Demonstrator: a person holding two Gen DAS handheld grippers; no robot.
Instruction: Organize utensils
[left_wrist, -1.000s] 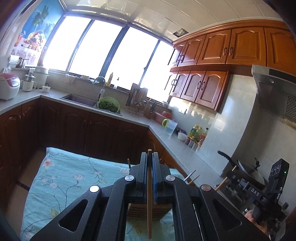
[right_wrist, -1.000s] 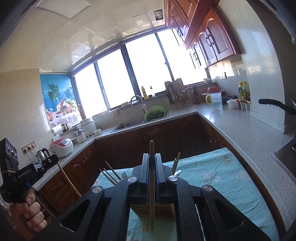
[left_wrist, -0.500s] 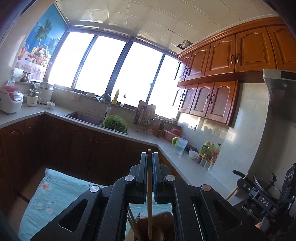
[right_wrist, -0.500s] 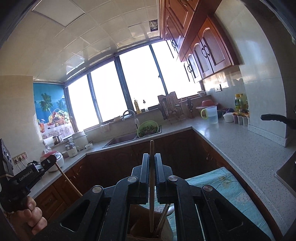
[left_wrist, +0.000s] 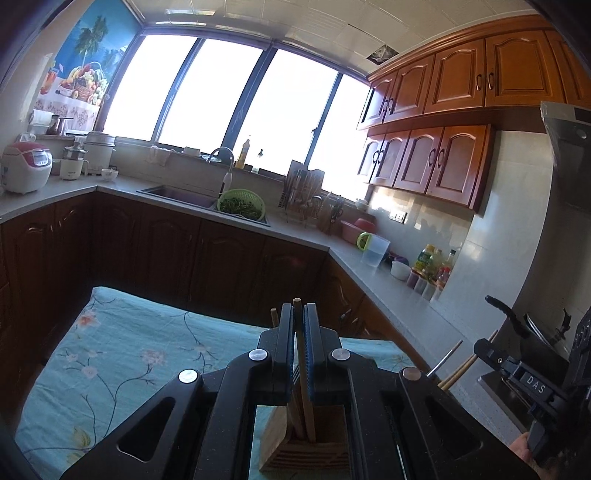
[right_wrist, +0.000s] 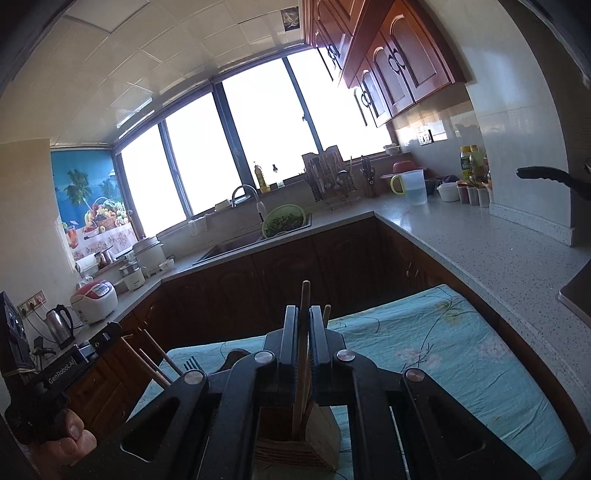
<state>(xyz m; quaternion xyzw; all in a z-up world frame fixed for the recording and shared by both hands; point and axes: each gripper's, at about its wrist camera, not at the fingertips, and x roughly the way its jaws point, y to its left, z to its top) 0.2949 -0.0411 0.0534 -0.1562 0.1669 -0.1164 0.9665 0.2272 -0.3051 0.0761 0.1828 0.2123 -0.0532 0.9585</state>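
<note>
My left gripper (left_wrist: 298, 314) is shut on a wooden chopstick (left_wrist: 304, 391) that stands nearly upright. Its lower end reaches into the wooden utensil holder (left_wrist: 280, 439) right below the gripper. My right gripper (right_wrist: 303, 314) is likewise shut on a chopstick (right_wrist: 300, 369), whose foot is inside the same holder (right_wrist: 321, 443). More chopsticks (right_wrist: 147, 354) and a fork (right_wrist: 190, 363) poke up beside the holder. In each wrist view the other gripper shows at the side, held in a hand: the right one (left_wrist: 484, 349) and the left one (right_wrist: 110, 328).
The holder stands on a table with a teal flowered cloth (left_wrist: 110, 350). An L-shaped kitchen counter (right_wrist: 480, 243) runs behind, with a sink (left_wrist: 177, 194), a green colander (left_wrist: 242, 203), a jug (right_wrist: 413, 186), bottles, a rice cooker (right_wrist: 94, 301) and a pan handle (right_wrist: 546, 175).
Both grippers have come down with their chopsticks. The holder, earlier in front of and below the sticks, now has both lower ends inside it.
</note>
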